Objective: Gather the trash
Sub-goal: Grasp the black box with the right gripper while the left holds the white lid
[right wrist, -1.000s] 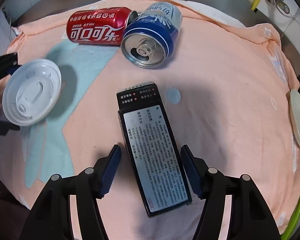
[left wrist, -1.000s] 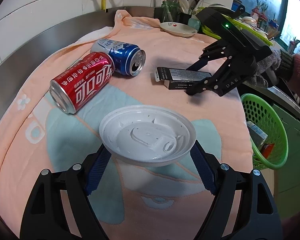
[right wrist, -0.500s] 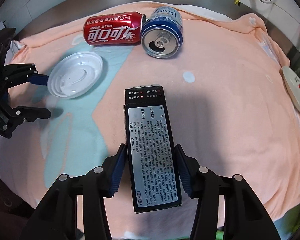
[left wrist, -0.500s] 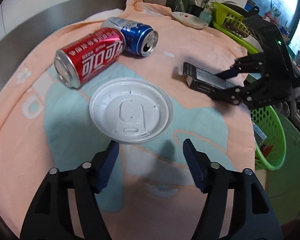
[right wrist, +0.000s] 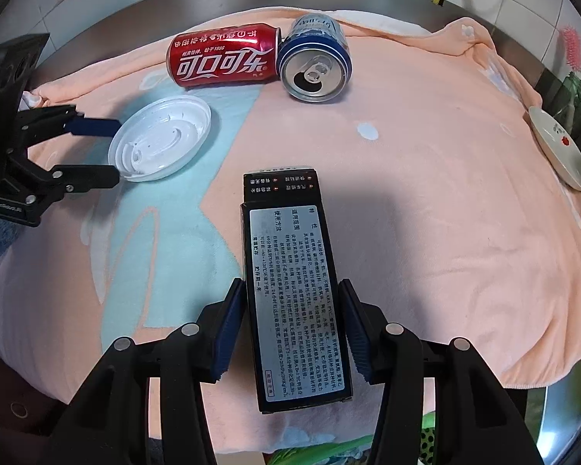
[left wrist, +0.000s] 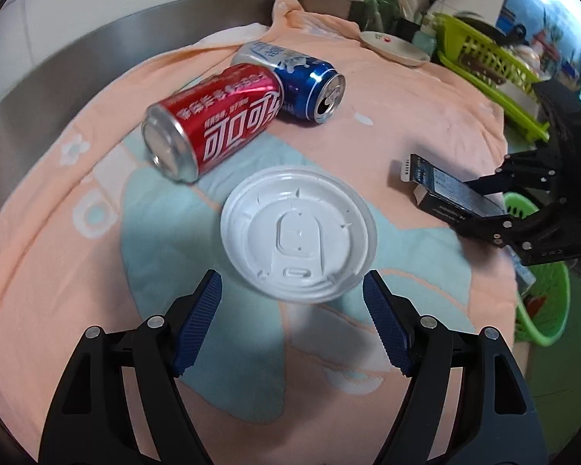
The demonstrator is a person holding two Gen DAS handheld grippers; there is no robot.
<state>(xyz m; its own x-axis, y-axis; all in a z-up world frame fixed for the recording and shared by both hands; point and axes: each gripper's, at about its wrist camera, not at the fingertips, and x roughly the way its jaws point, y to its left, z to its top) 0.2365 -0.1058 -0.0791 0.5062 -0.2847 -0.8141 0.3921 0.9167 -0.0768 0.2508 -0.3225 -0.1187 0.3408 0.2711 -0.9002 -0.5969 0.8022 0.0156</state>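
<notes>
I see a peach and teal towel [right wrist: 426, 193] spread over a steel counter, and I place everything else by the white plastic lid [left wrist: 298, 234] lying flat near its middle.

In the left wrist view, going left to right: up and left of the lid, a red cola can [left wrist: 213, 122] lies on its side, touching a blue can [left wrist: 298, 77] beside it. My left gripper [left wrist: 292, 319] hangs just short of the lid. Its jaws have just been opening, and now they stand wide apart, slightly wider than the lid. Its blue pads [left wrist: 197, 323] touch nothing and nothing is between them. To the right of the lid, well apart, my right gripper [right wrist: 288, 329] is clamped on the long sides of a flat black carton [right wrist: 290, 290], lifted clear of the towel. Beyond the towel's right edge sits a green basket [left wrist: 542, 310], which I judge to be the bin.

What could go wrong, as I judge it:
- The lid is thin, shallow and low. If I close the left jaws too high, the pads may skate over its rim or tip it away.
- If I close too low, the pads may pinch the soft towel and drag both cans.
- The carton is held near one end. A quick swing towards the basket could pivot it out of the jaws.
- The two cans touch and can roll, so a nudge to one moves both.
</notes>
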